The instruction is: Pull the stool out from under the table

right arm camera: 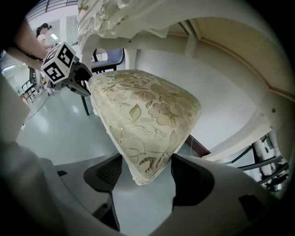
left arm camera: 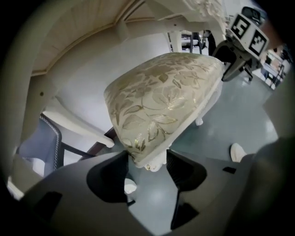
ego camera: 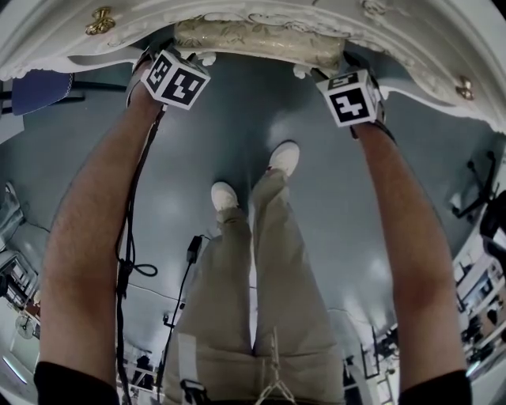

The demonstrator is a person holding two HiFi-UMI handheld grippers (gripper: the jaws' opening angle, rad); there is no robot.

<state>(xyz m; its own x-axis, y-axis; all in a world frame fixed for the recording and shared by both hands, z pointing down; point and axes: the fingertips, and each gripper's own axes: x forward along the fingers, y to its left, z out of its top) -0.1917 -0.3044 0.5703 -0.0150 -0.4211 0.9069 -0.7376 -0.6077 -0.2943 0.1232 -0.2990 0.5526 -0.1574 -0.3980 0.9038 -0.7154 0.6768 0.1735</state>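
I have set one gripper at each front corner of the stool [left arm camera: 161, 97] so that I can draw it straight back without slewing. It is still tucked beneath the ornate white table [ego camera: 237, 12], with only the front edge of its gold floral cushion peeking out from under the carved apron. My left gripper [left arm camera: 146, 159] stands wide, its jaws straddling the cushion's corner and the carved white frame below it. I judge the pads are not yet pressing, since a gap shows on one side. My right gripper [right arm camera: 147, 159] is just as wide around the opposite corner, also not clamped. Both point steeply down because I reach in from above, under the table's overhang. I would need to close on the frame before pulling. The grey floor [ego camera: 237, 119] behind the stool is mostly free, but my own shoes [ego camera: 224, 194] stand in its path, so I would have to step back. A cable [ego camera: 126, 237] hangs by my left arm, and a blue chair [left arm camera: 41, 143] sits off to the side, clear of the route.
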